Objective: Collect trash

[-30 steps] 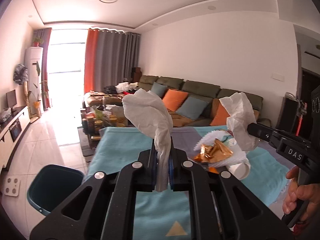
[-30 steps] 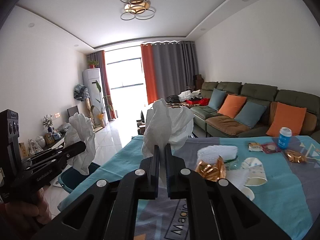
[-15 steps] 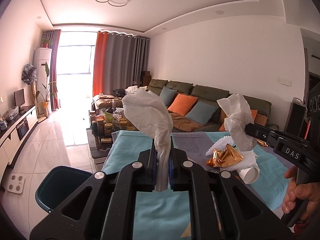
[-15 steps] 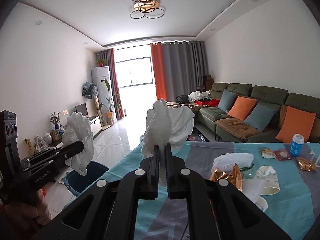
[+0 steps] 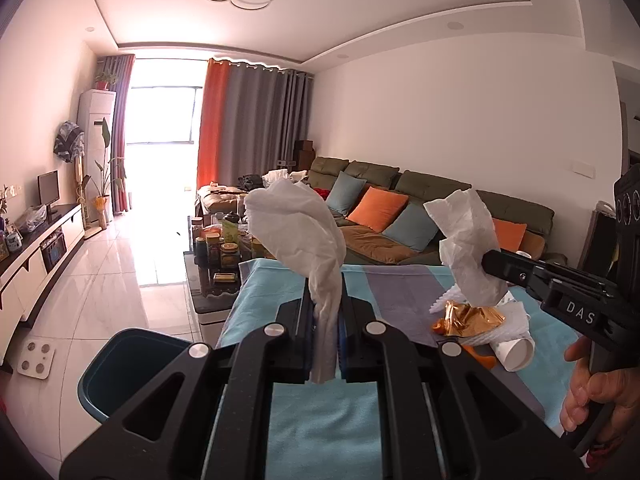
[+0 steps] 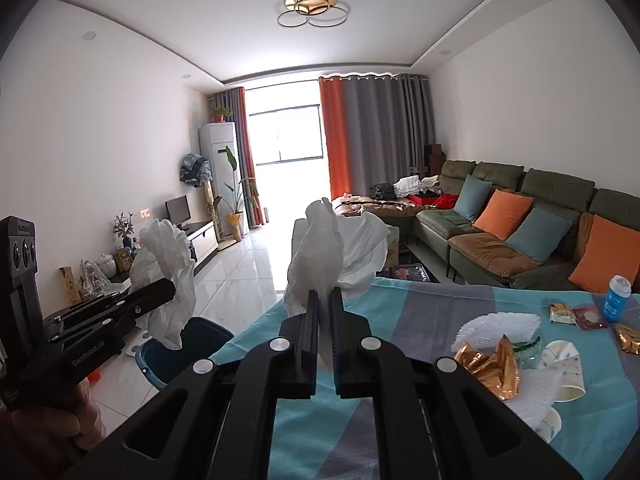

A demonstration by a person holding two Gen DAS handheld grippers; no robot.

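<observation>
My left gripper (image 5: 325, 304) is shut on a crumpled white tissue (image 5: 296, 228) that stands up above its jaws. My right gripper (image 6: 324, 300) is shut on a second white tissue (image 6: 336, 252). Each gripper shows in the other's view: the right one (image 5: 486, 258) at the right with its tissue (image 5: 468, 240), the left one (image 6: 170, 286) at the left with its tissue (image 6: 168, 264). A dark teal bin (image 5: 128, 372) stands on the floor at the table's left end, below and left of both grippers; the same bin (image 6: 188, 344) shows under the left gripper's tissue.
The table (image 5: 320, 432) has a teal and grey cloth. On it lie a gold foil wrapper (image 6: 492, 364), paper cups (image 6: 564, 364), white napkins (image 6: 496, 326), small packets (image 6: 572, 314) and a blue bottle (image 6: 618, 298). A low table with jars (image 5: 218, 248) and a sofa (image 6: 520, 232) stand beyond.
Both grippers have drifted left along the table toward the bin, each keeping its tissue. The bin and the floor fill more of both views, and the table's trash has slid right.
</observation>
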